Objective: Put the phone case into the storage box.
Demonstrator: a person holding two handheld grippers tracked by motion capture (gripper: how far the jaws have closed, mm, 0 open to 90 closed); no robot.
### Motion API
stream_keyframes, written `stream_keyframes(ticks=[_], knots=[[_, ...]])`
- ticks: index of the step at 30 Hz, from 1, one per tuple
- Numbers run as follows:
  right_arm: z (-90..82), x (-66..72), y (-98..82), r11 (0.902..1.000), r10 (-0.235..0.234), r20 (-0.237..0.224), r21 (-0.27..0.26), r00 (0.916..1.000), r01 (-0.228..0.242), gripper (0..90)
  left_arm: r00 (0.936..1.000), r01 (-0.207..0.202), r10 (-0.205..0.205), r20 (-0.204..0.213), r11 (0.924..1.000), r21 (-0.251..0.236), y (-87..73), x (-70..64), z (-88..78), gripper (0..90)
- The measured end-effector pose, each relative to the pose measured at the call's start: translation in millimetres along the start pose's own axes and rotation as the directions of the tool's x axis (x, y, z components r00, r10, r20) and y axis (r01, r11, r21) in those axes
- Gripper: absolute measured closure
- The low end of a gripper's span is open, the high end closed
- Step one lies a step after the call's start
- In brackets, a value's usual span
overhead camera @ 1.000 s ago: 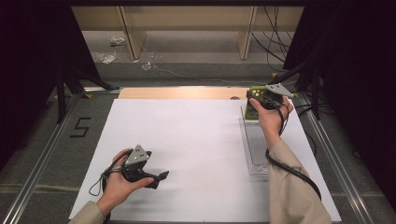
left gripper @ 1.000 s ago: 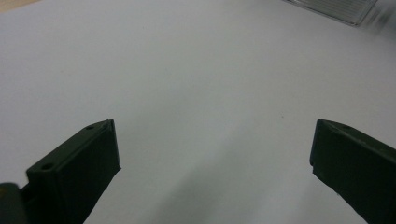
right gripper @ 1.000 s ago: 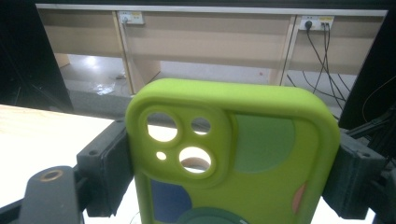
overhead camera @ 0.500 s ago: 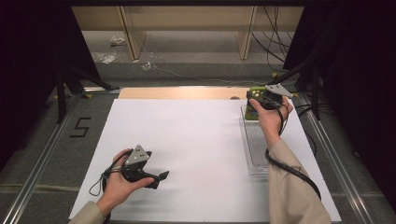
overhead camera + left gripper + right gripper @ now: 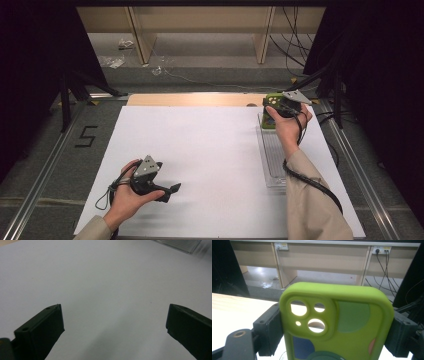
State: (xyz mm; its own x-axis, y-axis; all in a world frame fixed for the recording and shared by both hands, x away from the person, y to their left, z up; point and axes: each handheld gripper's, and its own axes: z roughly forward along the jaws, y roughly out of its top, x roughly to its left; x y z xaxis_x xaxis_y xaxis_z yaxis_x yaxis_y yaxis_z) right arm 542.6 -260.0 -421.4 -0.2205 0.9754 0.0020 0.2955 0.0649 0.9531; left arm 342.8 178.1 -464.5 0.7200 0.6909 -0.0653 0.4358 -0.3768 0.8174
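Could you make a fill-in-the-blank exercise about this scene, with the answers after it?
1. The right claw grips a phone case whose main colour is ____.
2. The left claw is ____, with nothing between its jaws.
3. The clear tray lies on the ____ side of the white sheet in the high view.

Answers: green; open; right

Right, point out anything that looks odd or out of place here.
Nothing stands out. The right gripper clamps an intact green phone case squarely by its sides above the clear tray; the left gripper hangs open over the white table.
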Motion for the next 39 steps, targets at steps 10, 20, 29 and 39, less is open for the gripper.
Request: stream_keyframes(ticks=[10,20,29,39], knots=[[1.2,0.4,-0.7,1.0,-0.003,0.001,0.005,1.0,0.003,17.8,1.0,-0.001,0.001,-0.001,1.0,-0.001,0.1,0.2,-0.2,0.8],[3.5,0.9,-3.1,0.9999,-0.007,0.005,0.011,1.0,0.007,17.8,1.0,-0.001,0.001,-0.002,1.0,-0.001,0.0,0.3,-0.2,0.8],[5.0,1.6,-4.4,0.9998,-0.009,0.004,0.016,0.9999,0.009,17.8,1.0,-0.001,0.001,-0.001,1.0,-0.001,0.1,0.1,-0.3,0.8],[6.4,2.4,-4.7,0.9998,-0.008,0.003,0.02,1.0,0.008,17.8,1.0,-0.001,0.001,-0.001,1.0,-0.001,0.1,0.3,-0.3,0.8]])
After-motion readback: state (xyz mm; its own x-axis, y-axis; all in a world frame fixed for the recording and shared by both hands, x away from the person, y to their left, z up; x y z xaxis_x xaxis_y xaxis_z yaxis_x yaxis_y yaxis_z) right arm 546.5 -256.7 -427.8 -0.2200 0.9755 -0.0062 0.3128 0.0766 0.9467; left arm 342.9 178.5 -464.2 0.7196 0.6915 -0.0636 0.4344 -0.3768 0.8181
